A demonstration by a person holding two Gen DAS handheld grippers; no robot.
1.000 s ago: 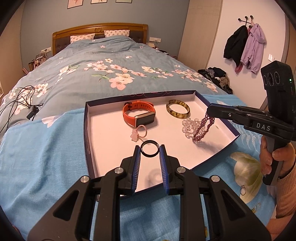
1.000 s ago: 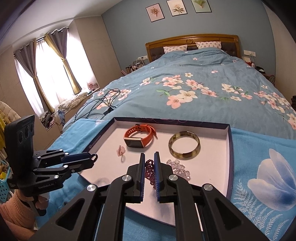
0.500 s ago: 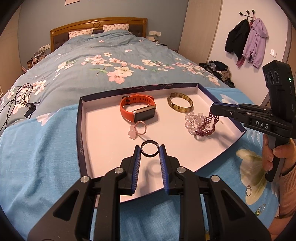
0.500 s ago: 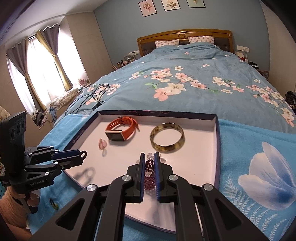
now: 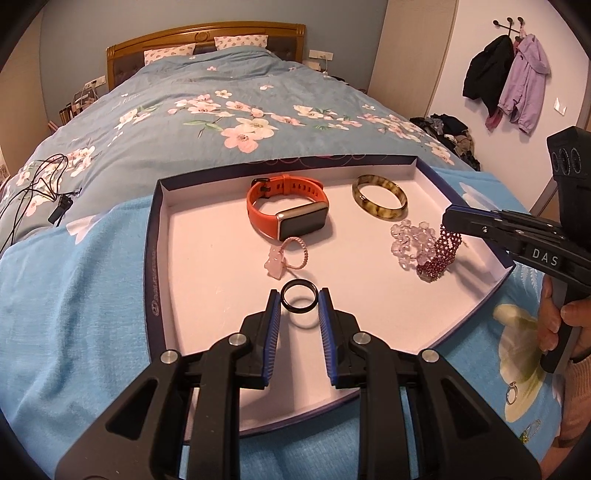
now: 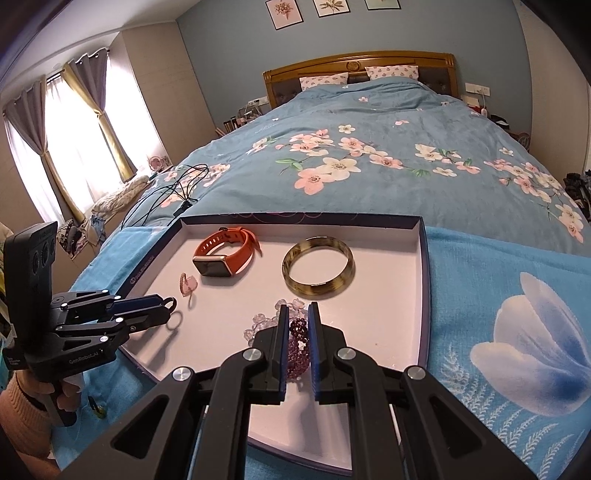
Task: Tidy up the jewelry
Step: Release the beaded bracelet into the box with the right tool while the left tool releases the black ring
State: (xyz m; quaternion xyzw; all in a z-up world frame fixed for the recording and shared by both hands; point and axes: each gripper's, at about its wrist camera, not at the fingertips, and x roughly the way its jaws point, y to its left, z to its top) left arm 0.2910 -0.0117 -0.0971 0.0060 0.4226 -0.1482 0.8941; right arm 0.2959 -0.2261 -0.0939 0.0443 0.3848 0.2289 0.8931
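Black ring [image 5: 298, 301] pinched in left tongs [image 5: 298, 306], garnet bracelet [image 6: 297, 345] in right tongs [image 6: 297, 325]; both held low over tray [image 5: 192, 258], likely for setting down beside the 4 pieces there.

Home bedroom. A double bed [image 6: 388, 155] with wooden headboard [image 6: 360, 66] and floral blue duvet is filling the room; coats [image 5: 506, 77] are hanging on wall hooks, curtains [image 6: 74, 122] are framing a bright window, framed flower prints [image 6: 327, 11] are hanging above.

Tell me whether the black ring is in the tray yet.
Not yet: the left gripper holds the black ring above the tray, its shadow beneath.
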